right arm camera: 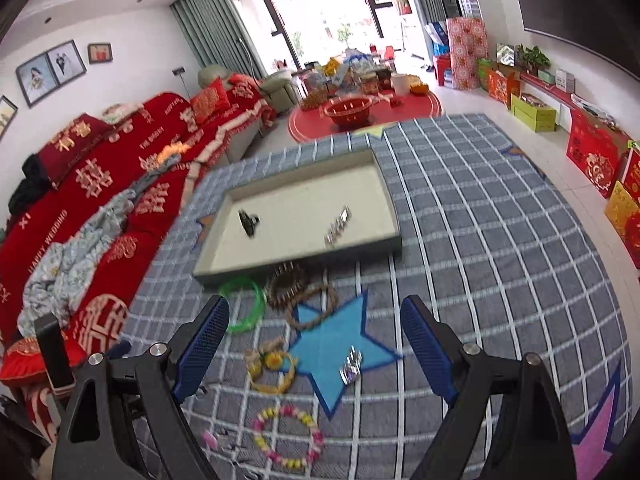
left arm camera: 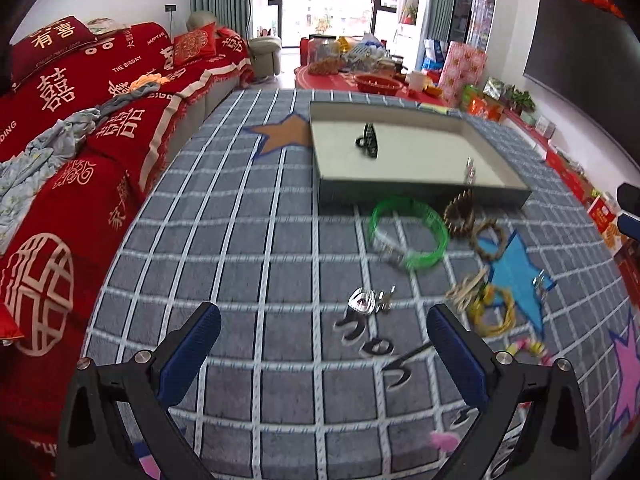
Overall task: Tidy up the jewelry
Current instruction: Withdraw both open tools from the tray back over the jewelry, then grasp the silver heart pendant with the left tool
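While both hover above the table, each gripper (left arm camera: 324, 354) (right arm camera: 314, 346) gapes empty.

Bright window daylight, motion-blurred, fisheye-warped.

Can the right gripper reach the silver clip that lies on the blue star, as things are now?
Probably yes. The right gripper is open and holds nothing, and the silver clip lies on the blue star between its fingers, nothing covering it. The yellow bracelet lies apart to the side.
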Motion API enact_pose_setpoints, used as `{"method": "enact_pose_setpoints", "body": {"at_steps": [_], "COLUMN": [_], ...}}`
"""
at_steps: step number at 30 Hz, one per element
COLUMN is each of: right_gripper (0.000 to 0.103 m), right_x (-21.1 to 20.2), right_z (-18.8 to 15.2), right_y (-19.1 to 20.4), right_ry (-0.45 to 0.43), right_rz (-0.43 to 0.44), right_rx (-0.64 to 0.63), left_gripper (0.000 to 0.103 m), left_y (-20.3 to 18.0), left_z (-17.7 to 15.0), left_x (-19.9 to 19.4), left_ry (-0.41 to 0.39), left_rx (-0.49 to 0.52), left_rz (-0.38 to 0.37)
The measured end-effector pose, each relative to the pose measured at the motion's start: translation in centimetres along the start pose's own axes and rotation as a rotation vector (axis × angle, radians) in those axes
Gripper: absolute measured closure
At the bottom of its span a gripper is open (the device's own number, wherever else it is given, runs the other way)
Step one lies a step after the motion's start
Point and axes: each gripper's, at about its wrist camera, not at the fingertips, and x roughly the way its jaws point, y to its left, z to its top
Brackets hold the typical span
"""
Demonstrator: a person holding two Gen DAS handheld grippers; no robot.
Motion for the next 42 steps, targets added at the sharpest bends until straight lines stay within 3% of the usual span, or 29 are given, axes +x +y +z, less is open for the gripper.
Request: {"method": "enact_pose_setpoints", "body": {"at_steps": [5,11,23,34,36,42], "right_gripper": [0.013,0.013,0.014,0.014,0.017,0.041], "right_x": [2.3,4.3,6.7,8.8,9.1,9.2], "right_z": [-4.1,-6.2,-6.6,-5.9,-5.7,-5.1], "right_y": [-0.9,-2.2,-2.3,-0.8,-0.6,0.0], "right_ry": [0.104,0.176,0.228,0.217,0.214,0.204], "right_rz": [-0.093,-0.169,-0.207,-0.275,-0.283,-0.282], "right_rx": [-0.011,-0.009,-0.004,-0.104,-0.119,-0.14], "left_gripper": [0.0,0.0,0.0,0.0,0.001,0.023], "left_y": [-0.2,-0.7,-2.1,-2.6,-2.8,-3.6], "left_z": [-1.3,-0.9,-0.7,0.0,0.1,0.4], "left_x": [0.9,2.0,4.3,5.2,5.1,4.9], "left_ry": [0.032,0.038,0.071,0.089,0.082,0.069], "left_rx": [0.019,0.058,0.11,0.11,0.119,0.145], "left_rz": [0.013,0.03,0.018,-0.032,-0.037,-0.067]}}
